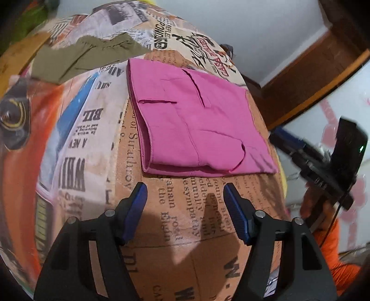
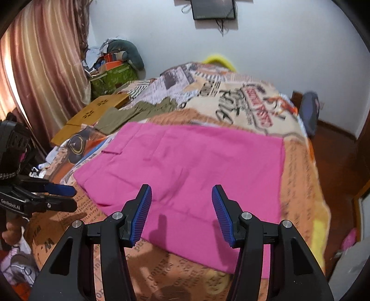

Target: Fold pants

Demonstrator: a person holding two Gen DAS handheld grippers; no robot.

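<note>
Pink pants, folded into a flat rectangle, lying on the bed, on the orange text-printed stretch of the newspaper-print cover, nearer the bed's right edge than its left. Folded edge facing the near side; pocket slits and seams showing on top.

Left tool open, blue pads spread with nothing between them, held over bare cover just short of the pants' near edge, apart from the cloth. Right tool open too, pads parted and empty, poised above the near part of the pants; touching or not, impossible to tell. Hand with an orange sleeve gripping the right tool's handle off the bed's right edge.

Olive-green garment crumpled farther back toward the bed's left edge, well apart from the pants. Yellow-brown board with cut-out holes beside the bed's left edge, partly under the olive cloth. Something yellow peeking up at the bed's far end.

Pale wall behind, a dark framed screen mounted high on it. Pinkish-brown curtain at the left, and in the far left corner a heap of clutter on a green patterned bag. Reddish wooden floor past the bed's right edge, with a dark skirting board along the wall.
</note>
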